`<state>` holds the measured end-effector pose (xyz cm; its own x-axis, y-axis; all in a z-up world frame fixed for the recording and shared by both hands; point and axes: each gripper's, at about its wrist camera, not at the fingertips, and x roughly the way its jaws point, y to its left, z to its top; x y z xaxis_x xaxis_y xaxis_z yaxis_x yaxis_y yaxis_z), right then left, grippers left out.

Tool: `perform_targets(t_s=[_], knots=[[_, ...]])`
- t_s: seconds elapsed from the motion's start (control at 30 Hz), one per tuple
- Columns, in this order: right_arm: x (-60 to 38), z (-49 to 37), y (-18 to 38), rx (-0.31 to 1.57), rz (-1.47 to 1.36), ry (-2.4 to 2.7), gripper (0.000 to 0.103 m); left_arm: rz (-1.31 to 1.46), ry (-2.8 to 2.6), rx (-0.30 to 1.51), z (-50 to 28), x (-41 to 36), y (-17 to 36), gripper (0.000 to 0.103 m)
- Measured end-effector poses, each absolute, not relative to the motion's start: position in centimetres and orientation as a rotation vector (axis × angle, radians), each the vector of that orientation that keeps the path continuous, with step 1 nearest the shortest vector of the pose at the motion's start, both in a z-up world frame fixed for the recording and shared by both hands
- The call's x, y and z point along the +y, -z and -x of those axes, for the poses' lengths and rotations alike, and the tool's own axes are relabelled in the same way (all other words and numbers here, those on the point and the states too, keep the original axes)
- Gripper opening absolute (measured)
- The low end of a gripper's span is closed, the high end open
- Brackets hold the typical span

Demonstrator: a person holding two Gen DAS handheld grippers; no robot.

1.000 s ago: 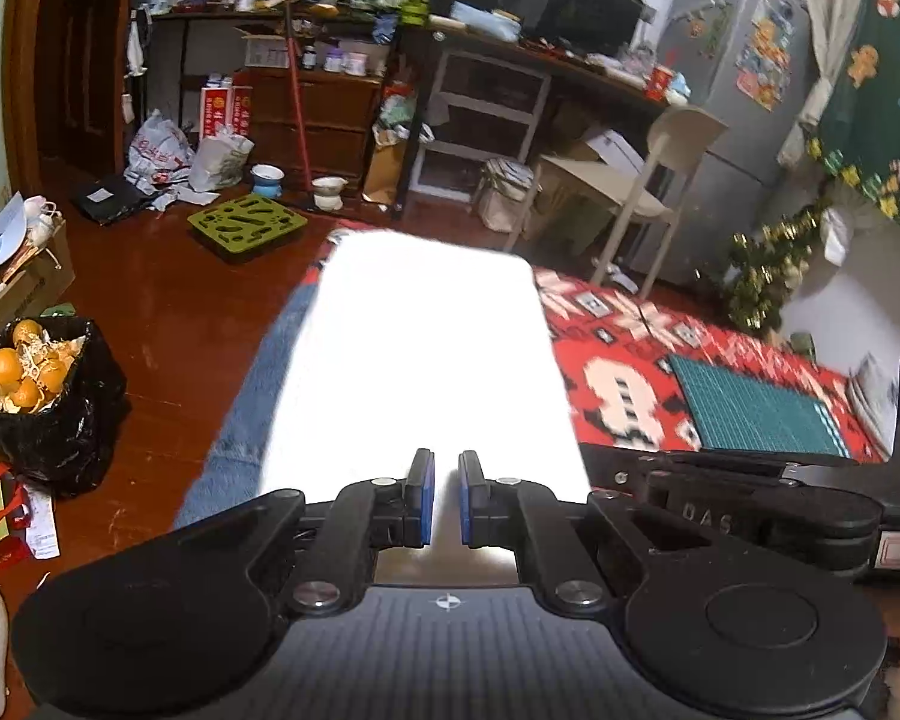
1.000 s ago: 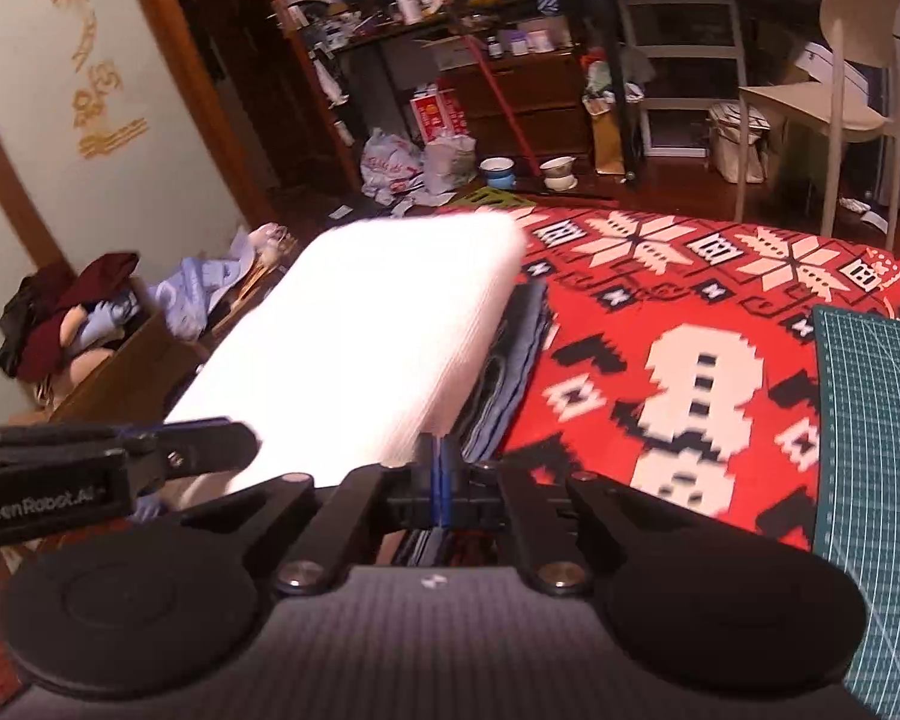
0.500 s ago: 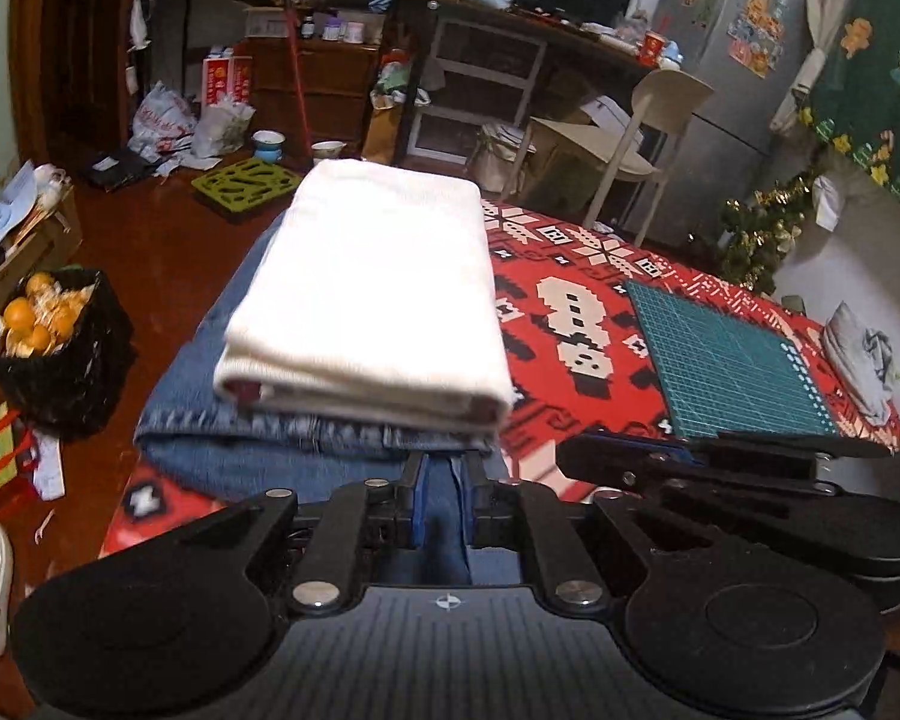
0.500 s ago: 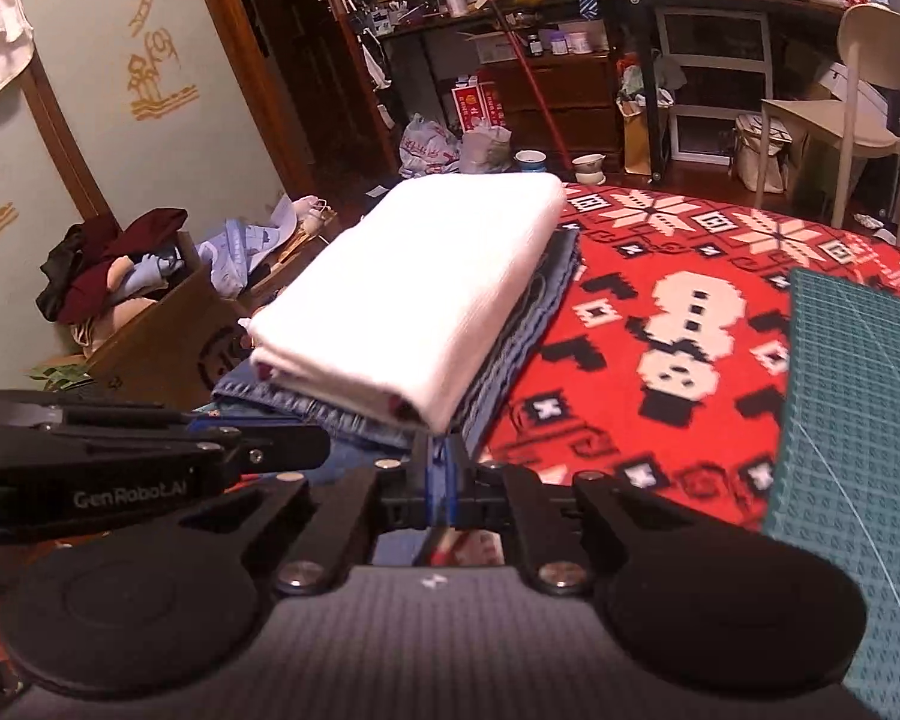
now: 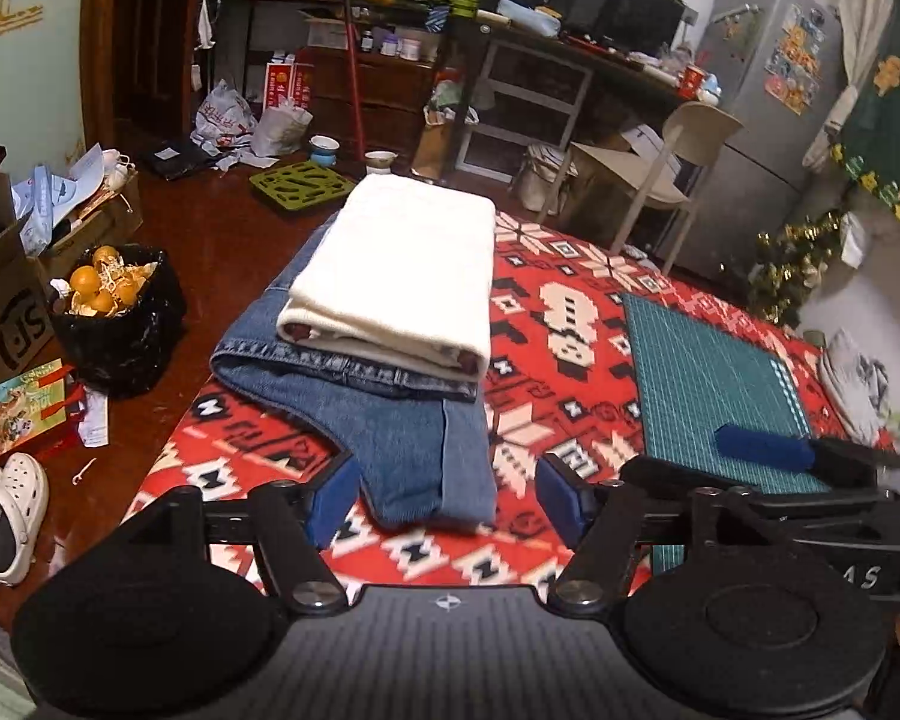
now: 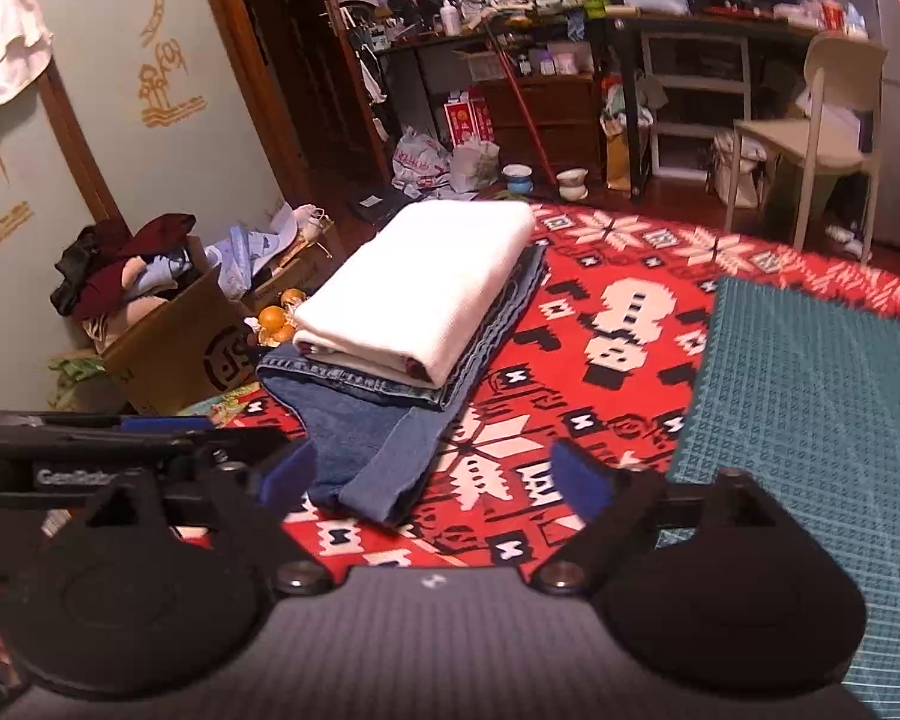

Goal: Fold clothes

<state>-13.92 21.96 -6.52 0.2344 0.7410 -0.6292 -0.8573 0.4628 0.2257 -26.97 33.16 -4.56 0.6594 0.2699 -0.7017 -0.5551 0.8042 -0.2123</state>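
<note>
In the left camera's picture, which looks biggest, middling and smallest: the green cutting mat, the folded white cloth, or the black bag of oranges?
Largest to smallest as they look there:
1. Green cutting mat, though it lies nearer the camera, which flatters it.
2. Folded white cloth, close behind.
3. Black bag of oranges, clearly smallest.

Matt denim jeans point(image 5: 402, 420) under soft white knit cloth point(image 5: 402, 264).

A red patterned tablecloth point(image 5: 570, 360) carries a green cutting mat point(image 5: 708, 372), while beyond it stand a beige chair point(image 5: 666, 180), a grey fridge point(image 5: 768, 114), a black bag of oranges point(image 5: 114, 312) and a cardboard box point(image 6: 180, 342).
</note>
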Motion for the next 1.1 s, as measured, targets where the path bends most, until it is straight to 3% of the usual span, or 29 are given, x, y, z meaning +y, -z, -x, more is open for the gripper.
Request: perform_targets(t_s=[0.27, 0.97, 1.1], knots=[[20.6, 15.8, 4.8, 0.771, 0.211, -1.130, 0.102, 0.323, -0.636, 0.705, 29.9, 30.7, 3.4, 0.081], [20.9, 19.4, 0.8, 0.819, 0.381, -0.930, 0.102, 0.295, -0.804, 0.782, 31.9, 29.2, -0.1, 0.082], [19.6, 19.4, -0.6, 0.797, 0.289, -0.912, 0.102, 0.306, -0.795, 0.789, 32.0, 28.7, -0.8, 0.083]])
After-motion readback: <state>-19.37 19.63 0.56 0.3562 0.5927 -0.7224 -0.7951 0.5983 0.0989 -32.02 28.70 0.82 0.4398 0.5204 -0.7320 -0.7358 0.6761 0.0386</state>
